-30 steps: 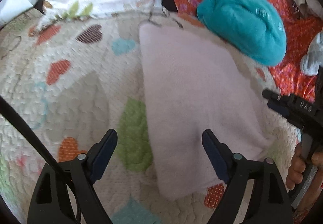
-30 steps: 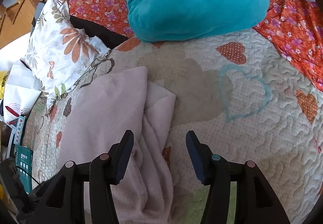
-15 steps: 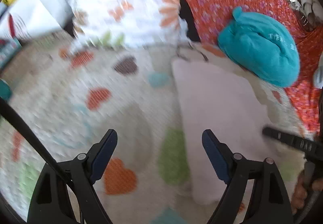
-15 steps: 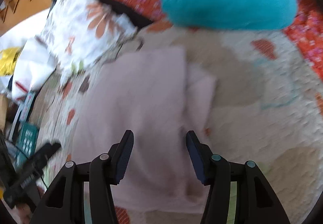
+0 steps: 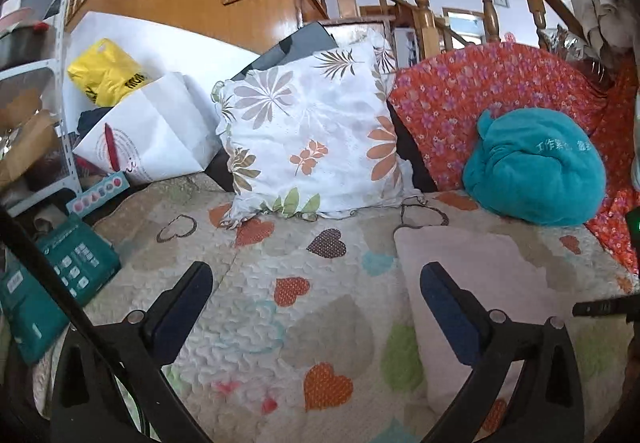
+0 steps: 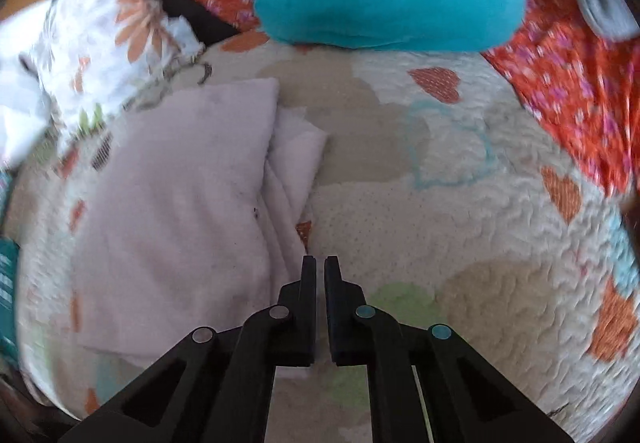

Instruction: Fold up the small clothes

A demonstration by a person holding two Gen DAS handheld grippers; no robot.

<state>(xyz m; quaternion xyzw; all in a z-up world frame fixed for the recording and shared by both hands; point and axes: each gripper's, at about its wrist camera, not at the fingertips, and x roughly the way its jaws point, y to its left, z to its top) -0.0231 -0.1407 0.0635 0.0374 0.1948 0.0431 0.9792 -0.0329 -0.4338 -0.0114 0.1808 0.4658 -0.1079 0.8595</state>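
Pale pink terry cloth (image 6: pixel 180 195) lies flat on my heart-patterned quilted cover (image 6: pixel 460 235), already doubled over into a rough rectangle, with a narrower layer poking out along its right edge. From the left wrist view the same cloth (image 5: pixel 480 275) sits ahead and to the right, just short of the bunched teal fleece bundle (image 5: pixel 536 171), which leans on the orange flowered throw (image 5: pixel 452 95). A white leaf-print pillow (image 5: pixel 312 131) stands behind the quilt.

My left gripper (image 5: pixel 316 307) has its jaws wide apart, holding nothing, and points up toward the pillow, not at the cloth. My right gripper (image 6: pixel 320 275) has its jaws drawn nearly together with only a slit between them; the tips are at the cloth's near right edge, and I see no fabric caught there.

I judge at least one fold is done. What remains looks like tidying that protruding layer and perhaps one more fold; a grey item (image 6: pixel 604 7) at the far right may be next.
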